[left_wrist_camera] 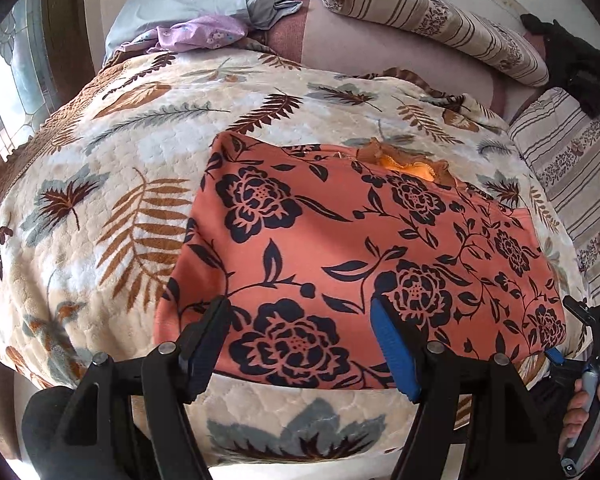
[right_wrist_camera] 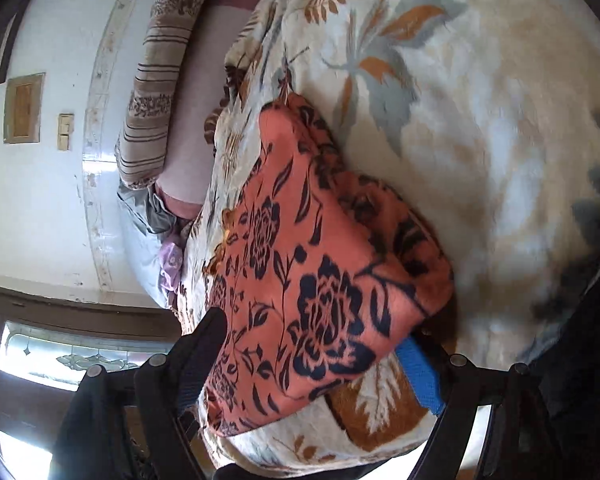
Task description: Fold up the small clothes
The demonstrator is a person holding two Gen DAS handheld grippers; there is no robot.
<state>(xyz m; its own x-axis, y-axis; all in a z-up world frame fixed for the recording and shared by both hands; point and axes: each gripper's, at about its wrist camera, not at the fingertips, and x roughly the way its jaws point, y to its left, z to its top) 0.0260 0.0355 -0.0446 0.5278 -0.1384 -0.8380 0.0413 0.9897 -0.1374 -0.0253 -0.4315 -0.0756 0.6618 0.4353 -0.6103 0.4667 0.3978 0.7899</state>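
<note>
Both grippers hang spread over the near hem of the orange floral garment [left_wrist_camera: 364, 248], which lies partly folded on the leaf-print blanket [left_wrist_camera: 100, 200]: the left gripper [left_wrist_camera: 300, 340] grips nothing, and so does the right gripper [right_wrist_camera: 320, 360] (its picture is blurred). My worry is a shallow pinch. The plush blanket could come up with the hem, or one layer could slip and skew the fold.

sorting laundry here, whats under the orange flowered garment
The orange flowered garment lies on the leaf-print blanket, which shows all around it. Whatever lies directly beneath it is hidden.
</note>
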